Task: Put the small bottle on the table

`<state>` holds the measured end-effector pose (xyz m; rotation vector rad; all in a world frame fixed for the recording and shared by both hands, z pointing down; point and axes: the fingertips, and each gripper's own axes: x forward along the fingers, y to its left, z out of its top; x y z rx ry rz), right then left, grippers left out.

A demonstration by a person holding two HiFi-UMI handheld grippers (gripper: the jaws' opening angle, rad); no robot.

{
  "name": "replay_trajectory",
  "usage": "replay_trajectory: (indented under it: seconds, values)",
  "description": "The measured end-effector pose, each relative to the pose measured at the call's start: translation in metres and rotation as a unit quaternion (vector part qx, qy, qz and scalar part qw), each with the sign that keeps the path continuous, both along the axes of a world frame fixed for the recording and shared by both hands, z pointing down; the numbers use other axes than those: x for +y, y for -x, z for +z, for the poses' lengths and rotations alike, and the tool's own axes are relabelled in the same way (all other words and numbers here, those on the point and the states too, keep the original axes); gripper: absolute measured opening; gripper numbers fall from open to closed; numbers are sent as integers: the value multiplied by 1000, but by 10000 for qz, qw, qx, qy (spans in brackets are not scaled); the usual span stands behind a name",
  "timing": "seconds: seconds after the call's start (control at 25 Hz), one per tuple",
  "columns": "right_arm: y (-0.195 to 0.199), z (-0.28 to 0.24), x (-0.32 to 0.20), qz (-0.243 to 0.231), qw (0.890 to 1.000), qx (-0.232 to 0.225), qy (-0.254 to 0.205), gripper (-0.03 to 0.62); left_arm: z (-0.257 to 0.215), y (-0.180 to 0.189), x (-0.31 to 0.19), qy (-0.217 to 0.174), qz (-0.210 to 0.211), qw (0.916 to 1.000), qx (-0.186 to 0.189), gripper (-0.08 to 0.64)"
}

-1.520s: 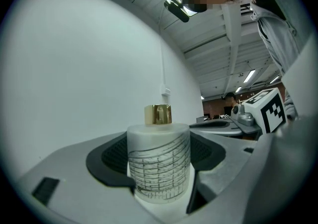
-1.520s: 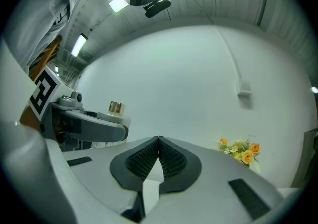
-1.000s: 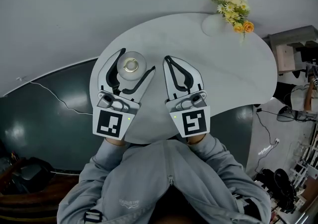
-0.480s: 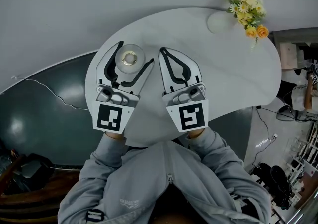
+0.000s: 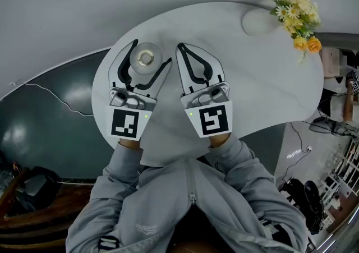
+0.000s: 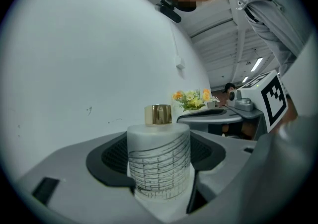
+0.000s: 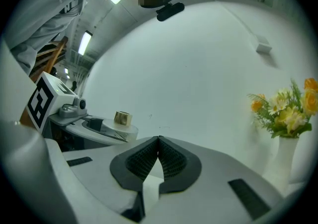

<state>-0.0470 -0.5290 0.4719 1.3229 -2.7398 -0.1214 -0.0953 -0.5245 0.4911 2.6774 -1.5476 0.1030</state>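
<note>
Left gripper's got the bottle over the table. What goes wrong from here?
1. The bottle sits in the left gripper toward the table's left edge; a skewed release might tip it off that side.
2. I can't tell whether its base touches the table; opening early may drop it.
3. The shut right gripper is close beside; the opening jaw might bump it.

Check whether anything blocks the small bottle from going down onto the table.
Nothing visible does. The left gripper holds the small bottle over bare table; the shut right gripper is beside it, apart, and the flower vase stands at the far edge.
</note>
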Motion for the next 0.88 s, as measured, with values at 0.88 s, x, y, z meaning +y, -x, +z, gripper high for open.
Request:
replay_trajectory:
  seconds: [0.88]
  values:
    - [6, 76, -40, -74, 9987, 61, 500, 26, 90, -2, -42, 494, -17, 9978, -448, 333]
